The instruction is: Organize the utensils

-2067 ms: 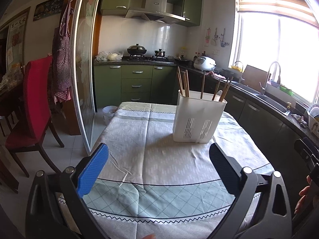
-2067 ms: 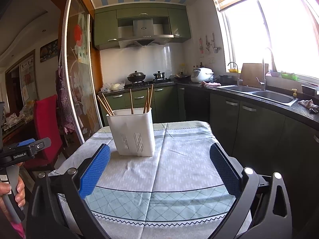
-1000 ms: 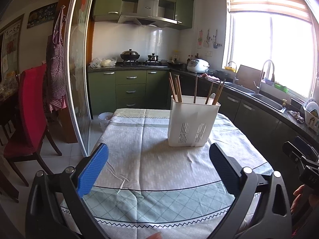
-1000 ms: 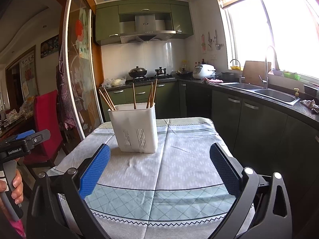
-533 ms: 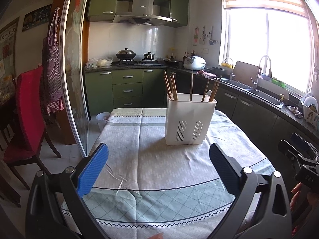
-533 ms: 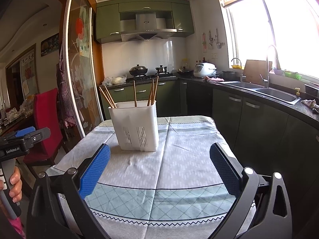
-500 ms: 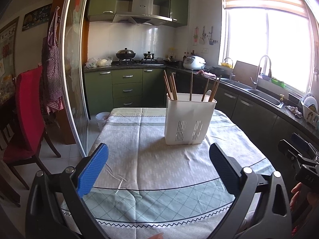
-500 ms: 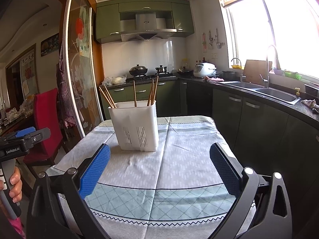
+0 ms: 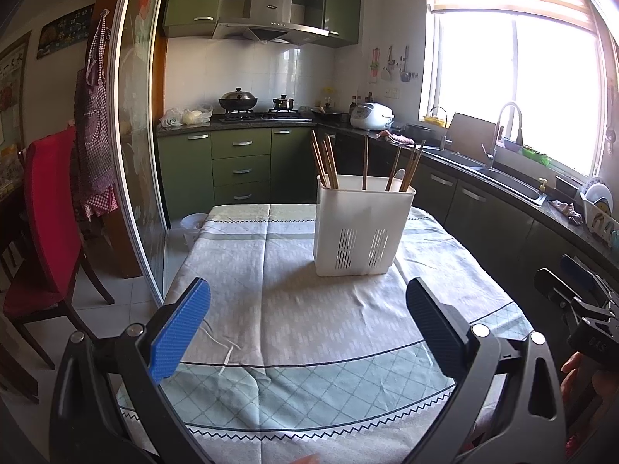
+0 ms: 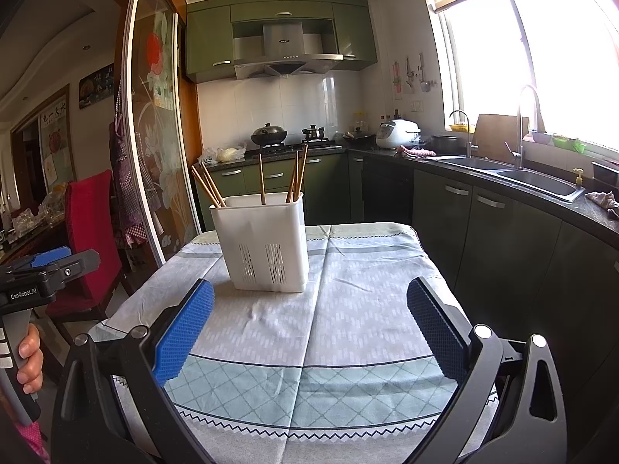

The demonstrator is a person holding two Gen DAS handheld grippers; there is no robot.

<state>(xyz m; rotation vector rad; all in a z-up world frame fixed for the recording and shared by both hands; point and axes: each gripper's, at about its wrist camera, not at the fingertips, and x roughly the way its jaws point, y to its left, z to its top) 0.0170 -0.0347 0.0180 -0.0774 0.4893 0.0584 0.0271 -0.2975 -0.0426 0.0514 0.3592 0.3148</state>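
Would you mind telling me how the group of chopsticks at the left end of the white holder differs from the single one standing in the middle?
The left chopsticks are several and lean outward; the single chopstick stands alone, nearly upright. All are brown wood in the white holder.

A white slotted utensil holder [image 9: 363, 228] stands upright ahead of the wide-open left gripper [image 9: 307, 326], wooden chopsticks [image 9: 327, 162] leaning inside, well apart.

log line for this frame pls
phase: approach | left gripper: open, empty | right gripper: open, empty | white utensil holder: upright on tablecloth | chopsticks: inside
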